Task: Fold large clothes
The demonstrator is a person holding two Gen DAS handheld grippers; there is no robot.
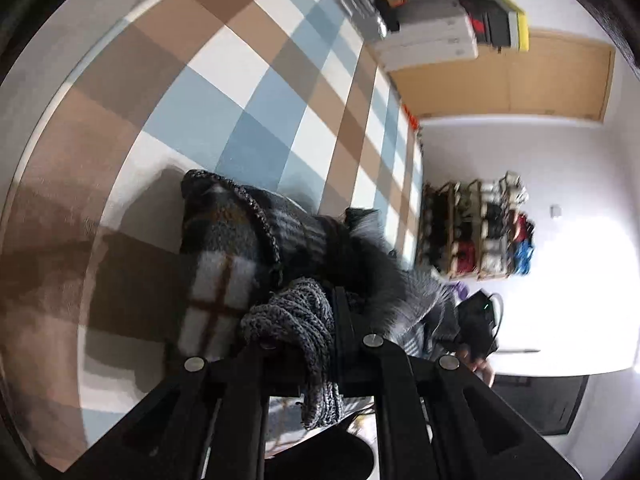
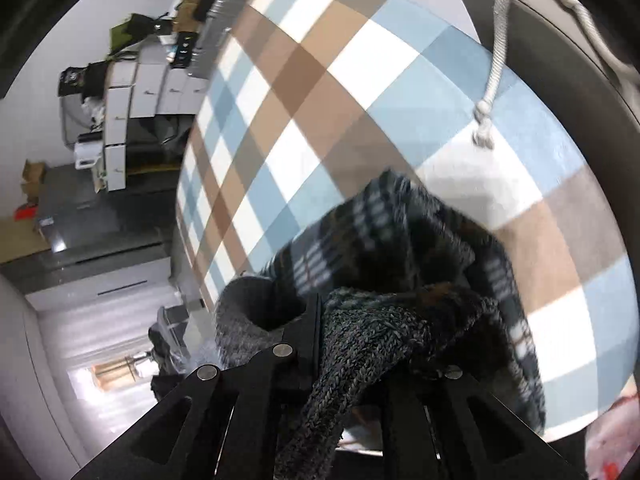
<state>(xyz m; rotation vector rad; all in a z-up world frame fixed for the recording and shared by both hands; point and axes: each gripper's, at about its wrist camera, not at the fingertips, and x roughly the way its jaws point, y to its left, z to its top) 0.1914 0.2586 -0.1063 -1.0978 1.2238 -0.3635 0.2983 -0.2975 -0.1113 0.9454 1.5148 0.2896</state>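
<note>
A dark plaid garment with a grey ribbed knit hem hangs bunched over the checked cover. My left gripper is shut on that knit hem, which drapes over the fingers and hides one fingertip. The right wrist view shows the same plaid garment in a bunch. There my right gripper is shut on the knit hem, with one black finger showing beside the cloth. The other gripper, in a hand, appears at the right of the left wrist view.
A blue, brown and white checked cover spreads under the garment. White drawers, a wooden door and a cluttered shelf rack stand beyond it. A white drawstring hangs from a person's beige top.
</note>
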